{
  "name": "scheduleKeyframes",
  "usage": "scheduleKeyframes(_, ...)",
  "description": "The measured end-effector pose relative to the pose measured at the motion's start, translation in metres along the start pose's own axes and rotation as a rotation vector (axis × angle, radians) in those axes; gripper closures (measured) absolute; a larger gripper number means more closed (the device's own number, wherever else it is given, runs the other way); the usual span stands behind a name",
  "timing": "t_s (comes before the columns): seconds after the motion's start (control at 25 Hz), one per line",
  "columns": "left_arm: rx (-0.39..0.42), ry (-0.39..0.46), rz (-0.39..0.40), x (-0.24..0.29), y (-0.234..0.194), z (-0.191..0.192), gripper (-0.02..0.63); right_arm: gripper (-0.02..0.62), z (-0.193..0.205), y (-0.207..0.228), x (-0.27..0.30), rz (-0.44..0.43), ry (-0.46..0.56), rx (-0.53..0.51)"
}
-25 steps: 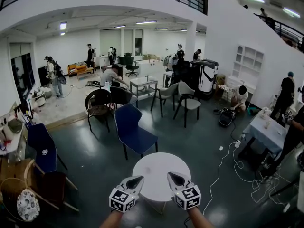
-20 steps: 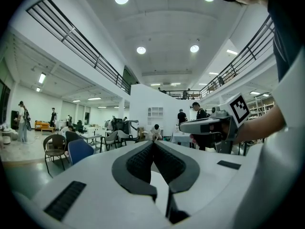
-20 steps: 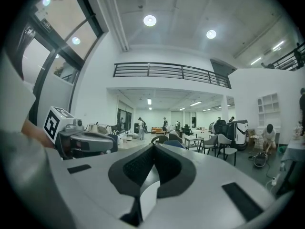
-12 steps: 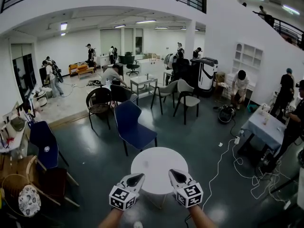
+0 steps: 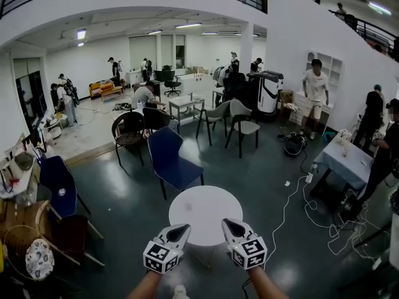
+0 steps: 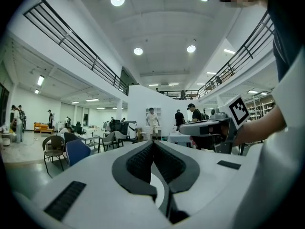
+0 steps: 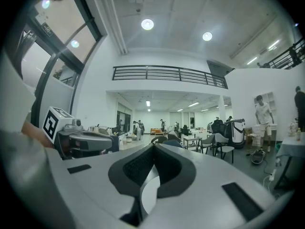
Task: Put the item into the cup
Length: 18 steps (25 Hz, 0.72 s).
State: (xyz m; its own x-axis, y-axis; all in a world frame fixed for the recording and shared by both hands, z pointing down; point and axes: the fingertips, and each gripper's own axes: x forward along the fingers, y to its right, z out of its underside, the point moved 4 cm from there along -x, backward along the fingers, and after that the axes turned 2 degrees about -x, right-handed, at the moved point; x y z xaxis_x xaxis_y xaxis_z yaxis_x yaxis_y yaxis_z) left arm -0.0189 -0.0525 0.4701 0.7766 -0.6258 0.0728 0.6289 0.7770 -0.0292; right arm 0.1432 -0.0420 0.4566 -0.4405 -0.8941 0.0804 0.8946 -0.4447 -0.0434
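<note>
Both grippers are held level and side by side in front of me, over the near rim of a small round white table (image 5: pixel 206 213). My left gripper (image 5: pixel 178 232) is shut, its dark pads (image 6: pixel 143 161) meeting with nothing between them. My right gripper (image 5: pixel 231 228) is shut and empty too, its pads (image 7: pixel 164 168) closed together. Each gripper shows in the other's view: the right gripper (image 6: pixel 202 127) to the left one's right, the left gripper (image 7: pixel 90 141) to the right one's left. No cup or item shows in any view; the table top looks bare.
A blue chair (image 5: pixel 169 161) stands just beyond the table, more chairs (image 5: pixel 240 126) and a small table behind it. A white cable (image 5: pixel 283 213) trails over the dark floor at right, toward a cloth-covered table (image 5: pixel 349 164). Blue and wooden chairs (image 5: pixel 56 195) crowd the left. Several people stand around the hall.
The whole view has drifted: the round table now sits a little higher and farther from the grippers. Both grippers stay shut. A person at the back right, earlier crouching, now stands.
</note>
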Motion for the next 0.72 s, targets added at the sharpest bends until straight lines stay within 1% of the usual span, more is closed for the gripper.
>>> scheduleKeyframes(0.16, 0.008, 0.006, -0.006, -0.005, 0.014, 0.002, 0.589, 0.580, 0.001, -0.002, -0.014, -0.001, 0.005, 0.002)
scheduleKeyframes(0.44, -0.006, 0.015, -0.030, -0.013, 0.037, 0.007, 0.589, 0.580, 0.011, -0.004, -0.037, -0.014, 0.001, 0.009)
scheduleKeyframes(0.6, -0.002, -0.003, -0.027, -0.016, 0.047, 0.010, 0.589, 0.580, 0.015, -0.005, -0.047, -0.007, 0.002, 0.028)
scheduleKeyframes(0.72, -0.005, 0.000, -0.020, -0.013, 0.052, 0.008, 0.589, 0.580, 0.017, -0.003, -0.052, 0.001, 0.004, 0.040)
